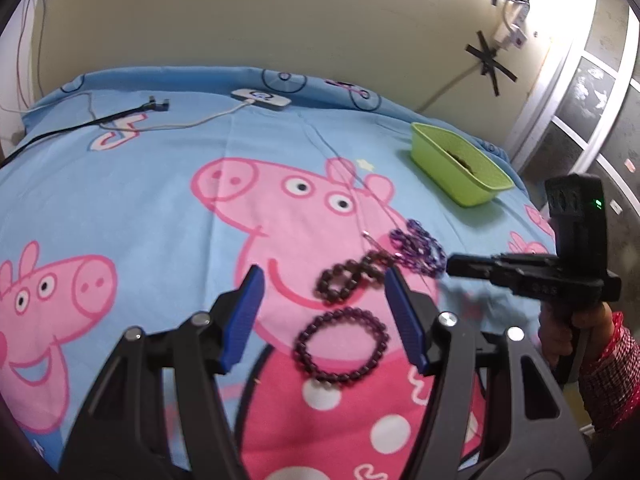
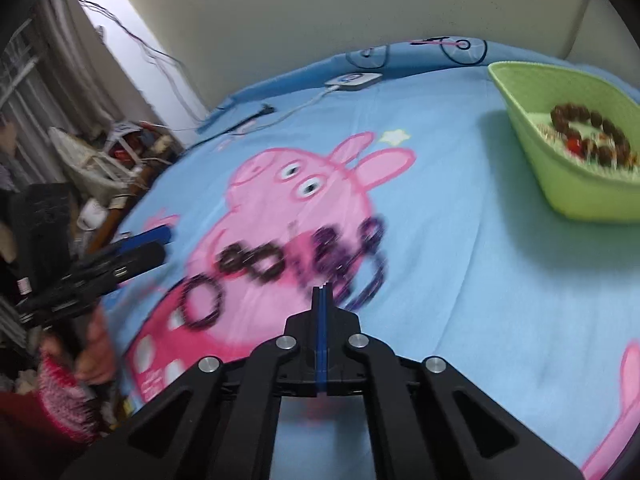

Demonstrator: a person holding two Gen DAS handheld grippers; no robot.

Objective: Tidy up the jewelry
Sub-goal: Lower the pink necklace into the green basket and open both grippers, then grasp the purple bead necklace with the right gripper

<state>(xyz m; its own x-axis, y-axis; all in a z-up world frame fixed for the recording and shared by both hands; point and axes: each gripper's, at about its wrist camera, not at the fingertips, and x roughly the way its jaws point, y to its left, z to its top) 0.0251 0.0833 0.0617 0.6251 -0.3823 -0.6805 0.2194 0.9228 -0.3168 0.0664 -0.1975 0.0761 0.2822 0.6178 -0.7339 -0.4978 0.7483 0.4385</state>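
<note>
Left wrist view: left tongs [image 1: 320, 294] spread, empty, over dark round beaded bracelet [image 1: 341, 345] on cartoon-print bed [image 1: 120, 184]; green plastic basket [image 1: 460, 172] at 2 o'clock. Right tongs [image 2: 321, 292] pressed together. Risk: snagging adjacent twisted brown bracelet [image 1: 352, 278].

Blue cartoon-pig bedsheet [image 1: 120, 184]; white charger [image 1: 261, 99] with cable, black cable [image 1: 120, 114] near far edge.

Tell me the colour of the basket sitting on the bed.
Lime green; the basket shows sharpest in the left wrist view.
</note>
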